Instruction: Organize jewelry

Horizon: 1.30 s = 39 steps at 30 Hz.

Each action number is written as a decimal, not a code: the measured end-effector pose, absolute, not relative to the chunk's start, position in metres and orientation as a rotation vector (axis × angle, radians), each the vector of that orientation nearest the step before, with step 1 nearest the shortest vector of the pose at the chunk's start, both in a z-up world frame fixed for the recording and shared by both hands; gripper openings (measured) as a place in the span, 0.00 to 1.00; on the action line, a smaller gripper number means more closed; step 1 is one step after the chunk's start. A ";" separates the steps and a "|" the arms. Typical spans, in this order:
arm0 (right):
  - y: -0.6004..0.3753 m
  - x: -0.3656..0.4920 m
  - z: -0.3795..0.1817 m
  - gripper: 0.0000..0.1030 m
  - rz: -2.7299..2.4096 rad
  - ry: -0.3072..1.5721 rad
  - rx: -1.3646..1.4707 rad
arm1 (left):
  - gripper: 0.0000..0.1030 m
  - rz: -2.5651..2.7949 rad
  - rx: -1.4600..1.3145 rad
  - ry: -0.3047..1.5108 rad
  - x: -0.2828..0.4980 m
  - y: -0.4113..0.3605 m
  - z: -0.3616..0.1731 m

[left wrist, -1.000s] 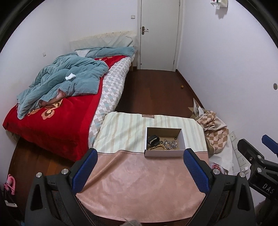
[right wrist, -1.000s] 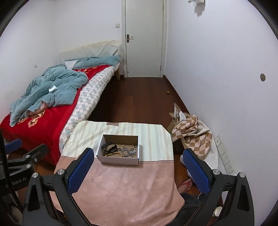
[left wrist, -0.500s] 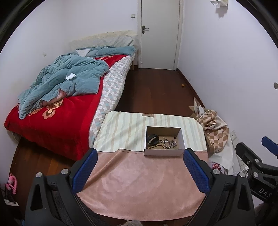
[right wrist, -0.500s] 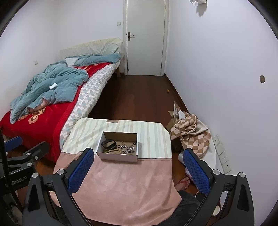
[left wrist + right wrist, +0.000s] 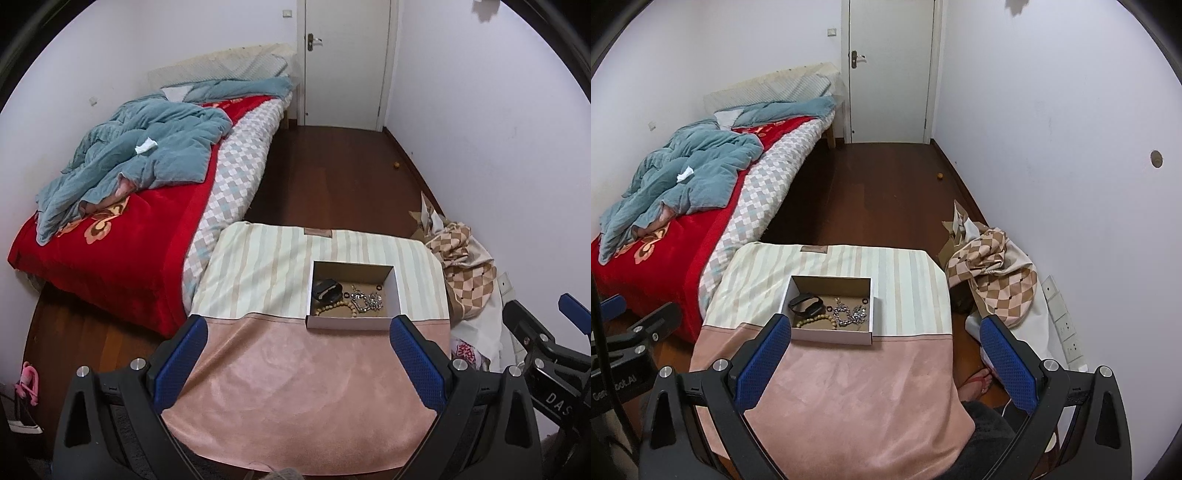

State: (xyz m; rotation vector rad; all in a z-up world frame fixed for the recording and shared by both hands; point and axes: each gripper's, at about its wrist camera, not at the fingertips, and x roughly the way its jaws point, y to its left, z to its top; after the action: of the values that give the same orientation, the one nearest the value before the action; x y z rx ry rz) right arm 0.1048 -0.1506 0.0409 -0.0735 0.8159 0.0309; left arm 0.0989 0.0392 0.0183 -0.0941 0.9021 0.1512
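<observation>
Both tools spread wide, nothing between the pads: left tool (image 5: 297,360), right tool (image 5: 884,360), both held high above the near, pink end of the cloth-covered worktop (image 5: 849,387). Ahead of both tools, at the seam where pink meets striped cloth, sits an open cardboard box (image 5: 833,336); jewelry lies loose on its floor. Nearest the tools: a wooden bead bracelet (image 5: 816,321), likely light, the beads hard and inclined to roll; best pinched across the strand. Beside it to the right, a silver chain (image 5: 851,315), heaped, limp, probably slippery; take it at the thickest bunch. Just beyond the beads, a black band (image 5: 806,304), springy loop, easy to nip on one side. Small dark rings (image 5: 864,301) farther back look fiddly.
</observation>
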 end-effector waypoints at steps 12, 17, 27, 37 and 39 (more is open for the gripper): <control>-0.148 0.125 0.039 1.00 0.027 0.845 -0.080 | 0.98 0.146 -0.101 0.906 0.116 0.038 0.022; -0.148 0.128 0.040 1.00 0.029 0.850 -0.087 | 0.98 0.135 -0.116 0.911 0.118 0.040 0.022; -0.145 0.126 0.040 1.00 0.032 0.862 -0.100 | 0.98 0.142 -0.117 0.928 0.120 0.042 0.017; -0.144 0.128 0.039 1.00 0.040 0.878 -0.105 | 0.98 0.140 -0.116 0.946 0.120 0.042 0.013; -0.143 0.128 0.040 1.00 0.041 0.879 -0.107 | 0.98 0.141 -0.116 0.946 0.120 0.042 0.013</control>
State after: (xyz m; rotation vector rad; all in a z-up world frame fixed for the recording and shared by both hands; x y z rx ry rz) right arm 0.1278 -0.1433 0.0396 -0.1068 0.8795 0.0410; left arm 0.1199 0.0417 0.0132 -0.1155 0.9465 0.1406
